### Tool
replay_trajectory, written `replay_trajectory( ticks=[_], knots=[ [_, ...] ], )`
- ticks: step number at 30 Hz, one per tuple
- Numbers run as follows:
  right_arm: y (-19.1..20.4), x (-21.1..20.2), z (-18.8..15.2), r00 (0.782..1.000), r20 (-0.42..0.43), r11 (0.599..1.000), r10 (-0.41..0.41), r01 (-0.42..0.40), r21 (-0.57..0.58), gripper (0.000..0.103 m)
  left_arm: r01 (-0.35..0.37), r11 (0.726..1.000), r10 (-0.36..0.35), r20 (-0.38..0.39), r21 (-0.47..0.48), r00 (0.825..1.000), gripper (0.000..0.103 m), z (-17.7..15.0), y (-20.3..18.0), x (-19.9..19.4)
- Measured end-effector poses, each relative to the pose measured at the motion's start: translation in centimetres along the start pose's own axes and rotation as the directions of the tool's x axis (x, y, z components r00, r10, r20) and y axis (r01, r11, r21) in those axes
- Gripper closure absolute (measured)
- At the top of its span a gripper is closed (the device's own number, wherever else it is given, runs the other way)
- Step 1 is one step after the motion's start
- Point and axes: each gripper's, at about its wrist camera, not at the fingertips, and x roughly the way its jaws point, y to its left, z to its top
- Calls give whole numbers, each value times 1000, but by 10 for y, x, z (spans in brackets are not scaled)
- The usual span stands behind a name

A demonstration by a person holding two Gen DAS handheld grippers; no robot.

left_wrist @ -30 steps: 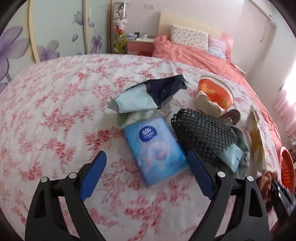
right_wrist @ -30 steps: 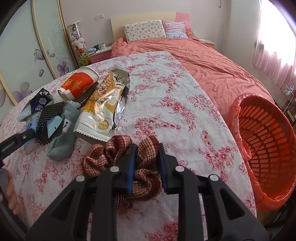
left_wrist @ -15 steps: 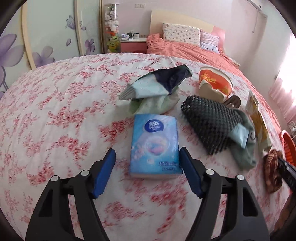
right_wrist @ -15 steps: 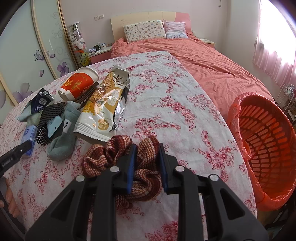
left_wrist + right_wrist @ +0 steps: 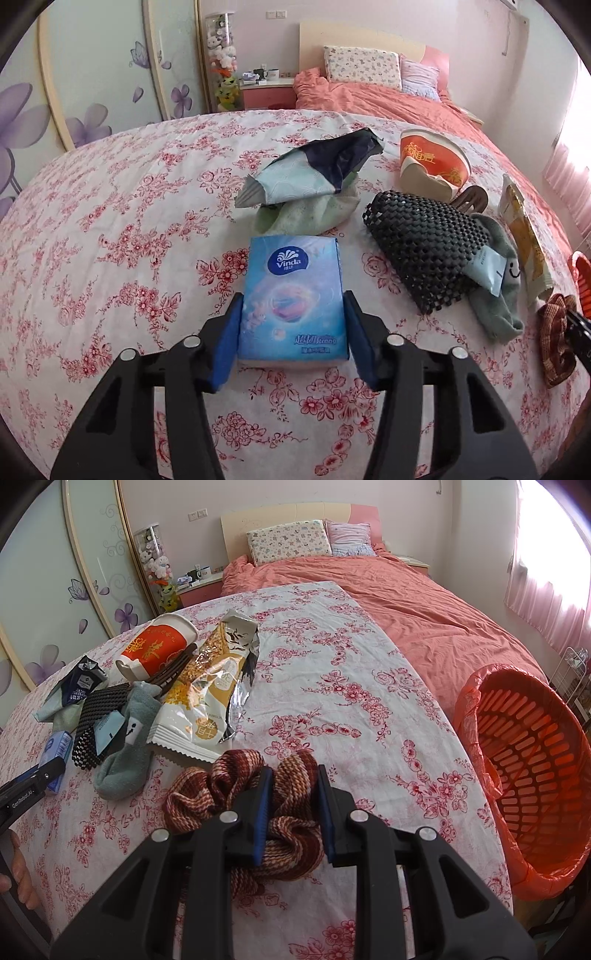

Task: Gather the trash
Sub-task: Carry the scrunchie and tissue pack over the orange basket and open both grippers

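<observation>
Left wrist view: our left gripper [image 5: 291, 332] is closing, its blue pads against both sides of the tissue pack [image 5: 291, 295] lying mid-table [image 5: 110, 221].

Right wrist view: our right gripper [image 5: 293, 812] clamps narrowly on the scrunchie [image 5: 258, 797] near the table's edge beside the orange basket [image 5: 535, 775].

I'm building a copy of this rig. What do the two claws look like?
Both match: the left claw and right claw each have two matte black plastic fingers with triangular cutouts, silver screw heads, and blue pads on the inner faces. White lettering marks the left claw's side in the right wrist view. No cables or sleeves show.
</observation>
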Motion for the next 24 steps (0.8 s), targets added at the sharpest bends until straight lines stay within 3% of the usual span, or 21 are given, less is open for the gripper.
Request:
replay_trajectory(
  ticks=[5, 11, 24],
  knots=[
    [1, -5, -1, 999, 23, 1000, 26, -26, 0, 87, 12, 1000, -12, 0, 1, 1000, 51, -1, 1, -4],
    [0, -20, 1, 996, 46, 997, 73, -74, 23, 90, 20, 1000, -20, 30, -1, 999, 51, 0, 4, -18],
    [-11, -100, 25, 966, 250, 997, 68, -78, 29, 90, 93, 996, -95, 131, 17, 987, 51, 14, -15, -67]
  ],
)
